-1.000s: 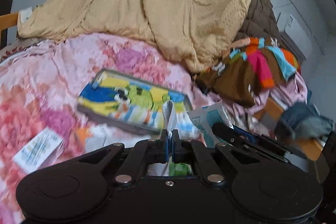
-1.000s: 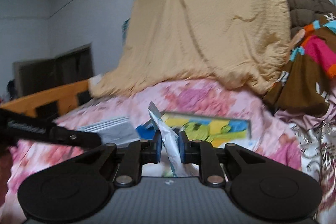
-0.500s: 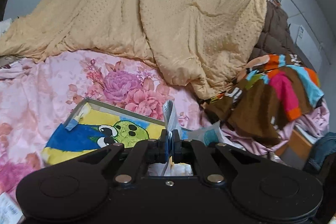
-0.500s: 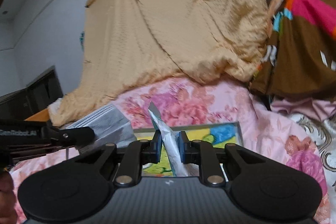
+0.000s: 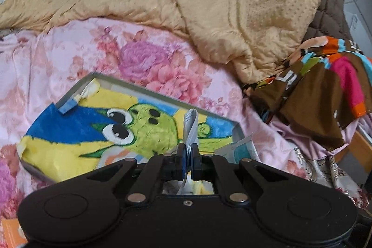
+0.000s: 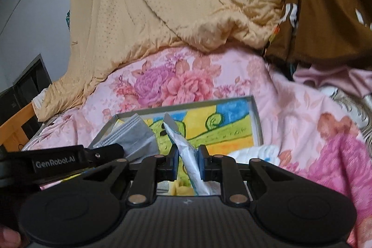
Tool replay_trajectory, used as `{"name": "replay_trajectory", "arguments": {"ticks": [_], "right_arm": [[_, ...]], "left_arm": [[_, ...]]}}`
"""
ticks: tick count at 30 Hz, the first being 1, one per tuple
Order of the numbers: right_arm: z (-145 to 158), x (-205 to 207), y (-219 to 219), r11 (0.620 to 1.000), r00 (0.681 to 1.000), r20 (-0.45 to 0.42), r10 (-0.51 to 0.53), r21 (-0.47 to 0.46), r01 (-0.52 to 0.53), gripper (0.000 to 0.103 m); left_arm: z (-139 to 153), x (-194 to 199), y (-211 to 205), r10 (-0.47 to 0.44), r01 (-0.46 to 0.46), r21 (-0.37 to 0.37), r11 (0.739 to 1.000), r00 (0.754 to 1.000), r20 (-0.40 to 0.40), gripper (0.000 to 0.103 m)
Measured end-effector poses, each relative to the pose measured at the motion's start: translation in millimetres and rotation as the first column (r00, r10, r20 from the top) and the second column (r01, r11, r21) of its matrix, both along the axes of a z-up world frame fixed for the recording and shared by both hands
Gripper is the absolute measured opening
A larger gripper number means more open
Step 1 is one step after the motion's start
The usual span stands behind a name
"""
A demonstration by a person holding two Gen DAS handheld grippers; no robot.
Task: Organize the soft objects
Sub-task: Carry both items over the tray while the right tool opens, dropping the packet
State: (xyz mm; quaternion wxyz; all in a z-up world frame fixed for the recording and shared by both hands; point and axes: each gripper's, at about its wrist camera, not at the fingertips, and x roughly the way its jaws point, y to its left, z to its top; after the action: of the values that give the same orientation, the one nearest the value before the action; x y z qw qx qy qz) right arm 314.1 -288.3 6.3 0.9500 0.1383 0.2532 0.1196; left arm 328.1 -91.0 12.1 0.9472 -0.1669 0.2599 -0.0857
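My left gripper (image 5: 188, 150) is shut on a grey face mask (image 5: 191, 124), held over a shallow grey tray (image 5: 121, 83) lined with a frog-print cloth (image 5: 139, 127). In the right wrist view the mask (image 6: 137, 138) hangs from the left gripper's finger (image 6: 102, 153) above the tray (image 6: 255, 113). My right gripper (image 6: 187, 158) is shut on a white plastic packet (image 6: 186, 150) just in front of the tray's near edge.
The tray lies on a pink floral bedspread (image 5: 151, 57). A tan quilt (image 5: 209, 4) is heaped behind it. A brown and multicoloured garment (image 5: 325, 94) lies to the right. A white crumpled item (image 6: 253, 151) sits by the tray's near right corner.
Both grippers have moved forward and lower toward the tray, which now fills more of each view. The mask and the packet stay gripped.
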Motion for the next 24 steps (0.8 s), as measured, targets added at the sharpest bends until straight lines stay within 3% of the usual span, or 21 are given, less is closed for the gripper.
{"name": "replay_trajectory", "arguments": {"ticks": [10,16,19,24], "right_arm": [[-10.7,5.6,4.7,0.999,0.999,-0.038,0.027,0.029,-0.026,0.024],[-10.4,6.2,5.4,0.998,0.998,-0.047,0.043,0.04,-0.041,0.038],[-9.8,5.8,7.2,0.998,0.998,-0.048,0.048,0.035,-0.047,0.043],[-6.2,4.1,5.7,0.999,0.999,-0.036,0.032,0.032,-0.031,0.058]], "left_arm": [[-16.7,9.0,1.7,0.027,-0.019,0.079,0.997,0.995,-0.095,0.006],[-16.9,6.6,2.5,0.035,-0.026,0.093,0.995,0.995,-0.098,0.013],[-15.3,3.6,4.5,0.041,-0.033,0.086,0.996,0.995,-0.091,0.022],[-12.3,-6.4,11.2,0.07,-0.064,0.073,0.995,0.995,-0.073,0.05]]}}
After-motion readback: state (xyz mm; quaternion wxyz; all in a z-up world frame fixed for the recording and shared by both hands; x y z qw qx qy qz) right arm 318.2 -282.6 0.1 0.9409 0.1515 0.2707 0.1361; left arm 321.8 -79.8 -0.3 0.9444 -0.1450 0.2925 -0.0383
